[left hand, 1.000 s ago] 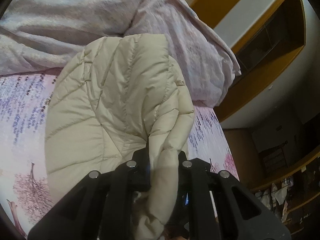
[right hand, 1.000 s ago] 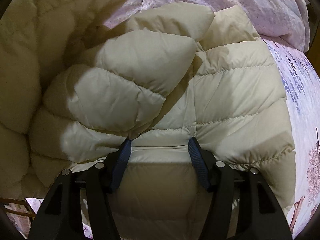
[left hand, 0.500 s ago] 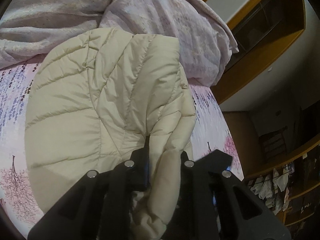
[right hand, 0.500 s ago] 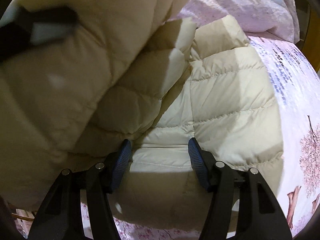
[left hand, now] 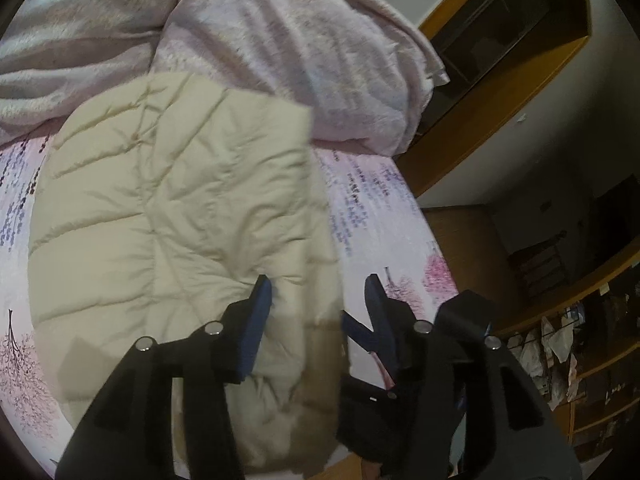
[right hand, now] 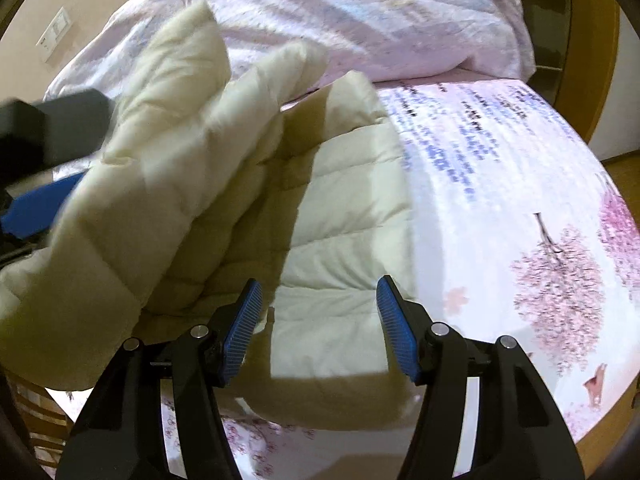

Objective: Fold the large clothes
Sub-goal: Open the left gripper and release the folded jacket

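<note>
The cream quilted puffer jacket [left hand: 168, 232] lies on the blossom-printed pink bedsheet [right hand: 500, 200], below the rumpled pale pink duvet [left hand: 280, 40]. The left hand-held gripper [left hand: 318, 300] has just been opening, released above the jacket's edge; the right hand-held gripper [right hand: 320, 312] hovers unclenched, empty.

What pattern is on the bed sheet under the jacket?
Pink blossom trees and purple script on a pale pink bed sheet, clearest in the right wrist view.

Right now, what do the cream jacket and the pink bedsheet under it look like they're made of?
Cream jacket: looks like a thin woven synthetic shell over puffy fill, matte with a faint sheen; stitched quilt lines and plump sections suggest this, though the fill itself is hidden.

Pink bedsheet: smooth, flat woven fabric, probably cotton or polyester, printed with blossom trees and lines of writing; the weave is too fine to tell.
</note>
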Motion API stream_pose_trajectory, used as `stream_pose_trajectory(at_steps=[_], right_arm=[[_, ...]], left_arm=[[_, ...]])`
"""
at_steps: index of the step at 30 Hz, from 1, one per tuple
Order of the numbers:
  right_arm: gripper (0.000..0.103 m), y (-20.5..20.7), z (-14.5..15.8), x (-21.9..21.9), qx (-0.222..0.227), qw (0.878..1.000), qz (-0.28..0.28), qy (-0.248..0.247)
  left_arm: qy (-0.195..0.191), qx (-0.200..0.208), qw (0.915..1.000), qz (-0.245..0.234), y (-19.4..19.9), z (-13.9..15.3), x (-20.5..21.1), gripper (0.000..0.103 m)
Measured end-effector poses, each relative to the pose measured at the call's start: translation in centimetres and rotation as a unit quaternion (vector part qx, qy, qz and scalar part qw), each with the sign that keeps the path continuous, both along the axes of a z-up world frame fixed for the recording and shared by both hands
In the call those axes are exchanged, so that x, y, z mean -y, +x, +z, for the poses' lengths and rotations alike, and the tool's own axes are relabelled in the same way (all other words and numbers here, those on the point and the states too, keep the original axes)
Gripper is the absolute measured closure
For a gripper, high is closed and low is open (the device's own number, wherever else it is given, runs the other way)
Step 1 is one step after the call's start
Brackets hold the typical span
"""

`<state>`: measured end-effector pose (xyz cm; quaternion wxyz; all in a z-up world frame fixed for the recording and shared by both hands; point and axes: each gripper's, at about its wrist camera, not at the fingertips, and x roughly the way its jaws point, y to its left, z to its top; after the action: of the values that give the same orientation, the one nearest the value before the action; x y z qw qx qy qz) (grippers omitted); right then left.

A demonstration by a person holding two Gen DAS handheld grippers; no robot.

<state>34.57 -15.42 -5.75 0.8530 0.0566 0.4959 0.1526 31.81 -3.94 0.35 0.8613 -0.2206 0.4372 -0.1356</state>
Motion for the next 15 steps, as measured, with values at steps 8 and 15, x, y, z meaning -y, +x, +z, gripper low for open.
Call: stream_pose_trajectory(at_steps=[8, 15], right_arm=[[0.041, -0.6, 0.8, 3.4, 0.014, 1.000, -0.023, 0.004], [0.041, -0.2, 1.6, 3.6, 0.022, 1.000, -0.021, 0.003]], left_arm=[[0.026, 0.021, 0.9982, 0.051, -1.0, 2.1, -3.2, 0.048], [0.082, 0.010, 0.9906, 0.109, -0.9, 1.8, -7.2, 0.048]])
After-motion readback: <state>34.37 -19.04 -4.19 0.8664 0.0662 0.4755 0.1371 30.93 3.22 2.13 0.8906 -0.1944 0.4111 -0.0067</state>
